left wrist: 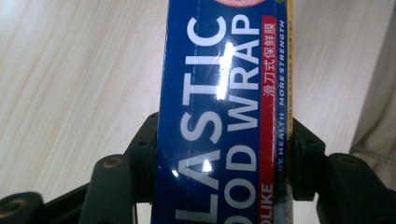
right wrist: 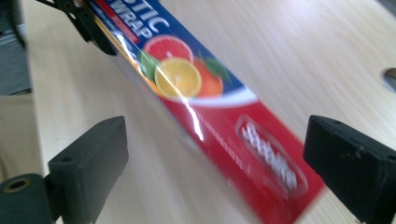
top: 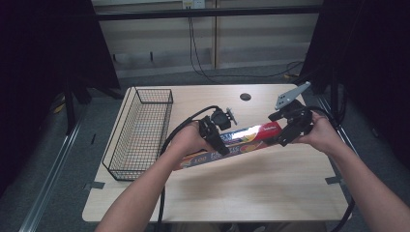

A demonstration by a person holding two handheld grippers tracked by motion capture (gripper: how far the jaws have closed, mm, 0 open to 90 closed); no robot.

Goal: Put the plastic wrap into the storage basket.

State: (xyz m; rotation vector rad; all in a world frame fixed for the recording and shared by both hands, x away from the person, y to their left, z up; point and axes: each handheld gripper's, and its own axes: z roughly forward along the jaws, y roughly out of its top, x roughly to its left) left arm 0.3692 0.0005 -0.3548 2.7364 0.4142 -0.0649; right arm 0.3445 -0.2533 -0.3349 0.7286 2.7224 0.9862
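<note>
A long plastic wrap box [top: 244, 138], blue with a red end and citrus fruit printed on it, hangs slightly tilted just above the wooden table [top: 251, 188]. My left gripper [top: 218, 141] is shut across its blue middle; in the left gripper view the jaws press both long sides of the box [left wrist: 224, 93], and the left gripper [left wrist: 224, 145] is around the lettering. My right gripper [top: 289, 131] is at the red end. In the right gripper view its jaws stand wide apart on either side of the box [right wrist: 210, 102], and the right gripper [right wrist: 222, 156] does not touch it.
A black wire basket [top: 140, 130] stands along the table's left side. A round cable hole [top: 245, 96] is near the far edge. Cables trail from both grippers over the table. A bar and dark curtains stand behind the table.
</note>
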